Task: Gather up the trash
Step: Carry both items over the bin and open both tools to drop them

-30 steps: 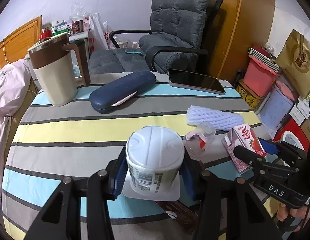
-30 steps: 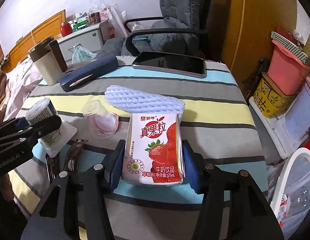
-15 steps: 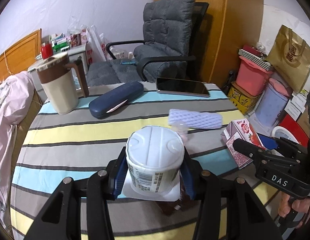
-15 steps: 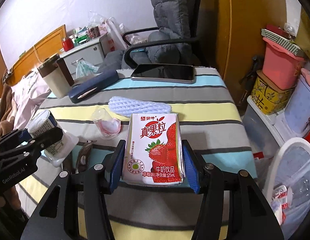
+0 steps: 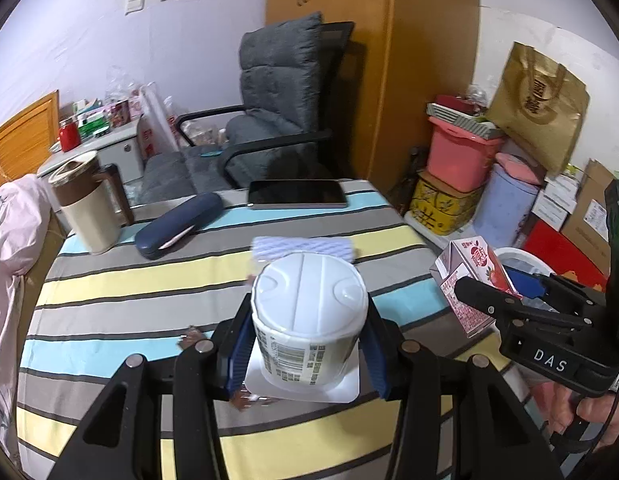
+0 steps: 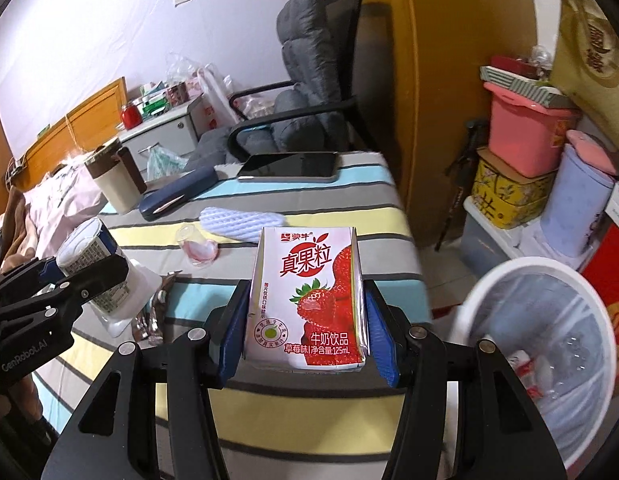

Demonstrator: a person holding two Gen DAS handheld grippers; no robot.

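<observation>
My left gripper (image 5: 307, 354) is shut on a white yogurt cup (image 5: 309, 312), held bottom-forward above the striped table (image 5: 121, 300). It also shows in the right wrist view (image 6: 91, 260). My right gripper (image 6: 307, 338) is shut on a strawberry milk carton (image 6: 309, 296), lifted above the table's right edge; the carton also shows in the left wrist view (image 5: 469, 276). A white lined trash bin (image 6: 549, 344) with some waste in it stands on the floor at the right. A white foam net (image 6: 241, 222), a clear plastic cup (image 6: 197, 246) and a dark wrapper (image 6: 155, 312) lie on the table.
A beige jug (image 5: 89, 204), a blue glasses case (image 5: 177, 224) and a tablet (image 5: 297, 194) sit at the table's far side. A grey armchair (image 5: 265, 128) stands behind. Boxes, a pink bin (image 5: 457, 156) and a gold bag (image 5: 537, 100) crowd the floor at the right.
Both grippers have risen and pulled back from the table with their loads. The right one has swung toward the right, bringing the trash bin further into view.
</observation>
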